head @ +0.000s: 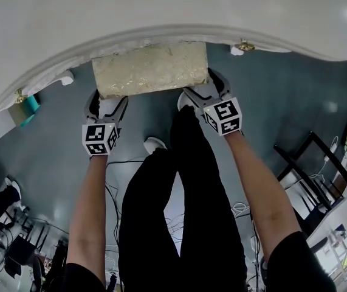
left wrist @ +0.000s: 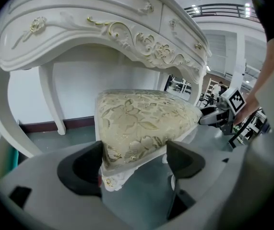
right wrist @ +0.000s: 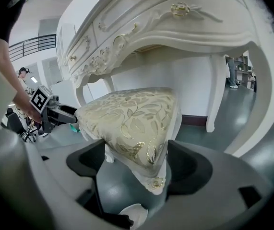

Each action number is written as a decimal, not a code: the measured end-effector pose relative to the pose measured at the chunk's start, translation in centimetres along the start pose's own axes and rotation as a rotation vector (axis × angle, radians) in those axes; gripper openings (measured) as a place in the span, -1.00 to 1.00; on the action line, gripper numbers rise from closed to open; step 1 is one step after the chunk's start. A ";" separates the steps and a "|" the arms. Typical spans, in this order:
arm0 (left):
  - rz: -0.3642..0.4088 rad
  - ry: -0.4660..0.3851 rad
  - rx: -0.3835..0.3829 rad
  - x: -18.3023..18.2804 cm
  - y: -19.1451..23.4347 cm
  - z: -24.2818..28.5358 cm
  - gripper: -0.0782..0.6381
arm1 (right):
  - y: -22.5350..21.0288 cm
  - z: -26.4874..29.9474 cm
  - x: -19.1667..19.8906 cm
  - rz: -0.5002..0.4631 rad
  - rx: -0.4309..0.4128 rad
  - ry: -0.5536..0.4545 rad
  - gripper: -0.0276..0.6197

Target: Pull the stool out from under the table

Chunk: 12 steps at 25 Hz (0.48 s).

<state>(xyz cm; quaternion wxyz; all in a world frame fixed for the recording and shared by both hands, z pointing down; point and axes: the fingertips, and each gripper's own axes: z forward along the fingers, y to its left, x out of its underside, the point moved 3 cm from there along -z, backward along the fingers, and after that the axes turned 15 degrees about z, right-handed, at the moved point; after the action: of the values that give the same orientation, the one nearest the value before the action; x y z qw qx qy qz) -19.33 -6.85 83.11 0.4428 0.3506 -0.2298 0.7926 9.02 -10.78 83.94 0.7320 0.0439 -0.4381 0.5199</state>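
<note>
The stool (head: 151, 67) has a cream cushion with a gold floral pattern and white carved legs. It sits half under the front edge of the white ornate table (head: 161, 5). My left gripper (head: 107, 102) is shut on the stool's near left corner. In the left gripper view that cushion corner (left wrist: 141, 119) fills the gap of the left gripper (left wrist: 134, 159), both jaws pressing it. My right gripper (head: 202, 90) is shut on the near right corner. The stool corner (right wrist: 132, 119) is wedged in the right gripper (right wrist: 134, 159).
The table's carved apron (left wrist: 127, 32) and legs (right wrist: 216, 92) stand over and beside the stool. The person's black-clad legs (head: 179, 212) and a white shoe (head: 155, 143) are just behind it. A teal object (head: 30, 105) lies left, a black chair frame (head: 307, 157) right, and cables (head: 115, 193) on the floor.
</note>
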 end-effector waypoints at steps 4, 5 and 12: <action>0.004 0.019 0.013 -0.1 -0.8 -1.5 0.38 | 0.9 -1.5 0.6 0.004 0.009 0.010 0.33; 0.002 0.020 0.016 0.0 -1.1 -1.7 0.38 | 1.0 -1.8 0.8 0.003 0.011 0.011 0.33; -0.025 0.019 0.021 0.8 -1.7 -2.1 0.38 | 1.0 -1.8 1.5 0.001 0.007 0.015 0.33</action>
<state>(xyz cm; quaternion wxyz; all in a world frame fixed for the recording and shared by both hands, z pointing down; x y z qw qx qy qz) -18.86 -4.13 82.50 0.4513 0.3506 -0.2125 0.7926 9.41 -8.32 83.53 0.7348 0.0422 -0.4307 0.5223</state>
